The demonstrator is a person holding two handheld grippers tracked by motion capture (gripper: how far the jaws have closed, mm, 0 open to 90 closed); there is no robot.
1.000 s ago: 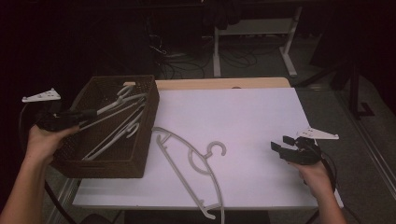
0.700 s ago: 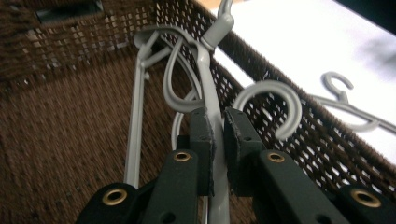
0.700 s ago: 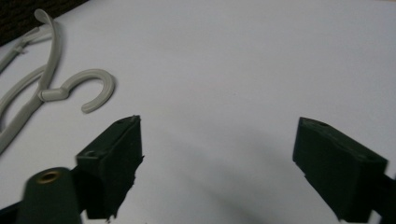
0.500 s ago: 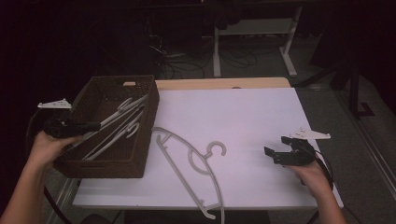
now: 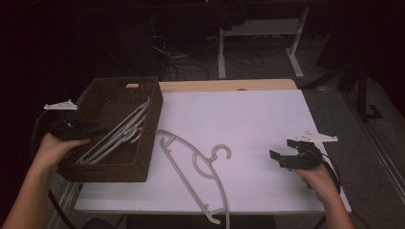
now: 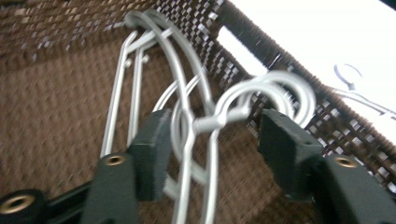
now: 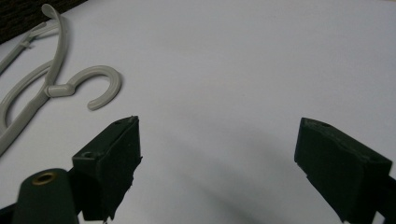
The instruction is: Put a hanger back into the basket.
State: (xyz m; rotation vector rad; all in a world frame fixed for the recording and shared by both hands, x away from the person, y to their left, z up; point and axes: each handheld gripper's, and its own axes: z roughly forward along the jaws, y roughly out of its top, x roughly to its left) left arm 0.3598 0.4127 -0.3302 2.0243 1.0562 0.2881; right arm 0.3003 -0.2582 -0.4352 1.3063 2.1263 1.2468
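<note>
A brown woven basket [image 5: 143, 157] stands at the table's left and holds several grey hangers [image 5: 122, 133]. My left gripper [image 5: 95, 130] reaches in over its left wall. In the left gripper view it [image 6: 217, 154] is open, with the hangers' hooks [image 6: 266, 91] and wires lying between the jaws, unpinched. One more grey hanger [image 5: 191, 167] lies flat on the white table [image 5: 248, 114], just right of the basket. My right gripper [image 5: 282, 161] hovers low at the table's right, open and with nothing in it [image 7: 224, 172]; that hanger's hook [image 7: 93, 86] lies ahead to its left.
The loose hanger's lower end [image 5: 215, 217] overhangs the table's front edge. A bare wooden strip [image 5: 229, 85] runs along the table's far edge. Dark floor with cables and a desk frame [image 5: 258, 52] lies beyond.
My left gripper has moved right and slightly down, and the hangers have sunk lower into the basket. My right gripper has drifted a little left and toward the front.
</note>
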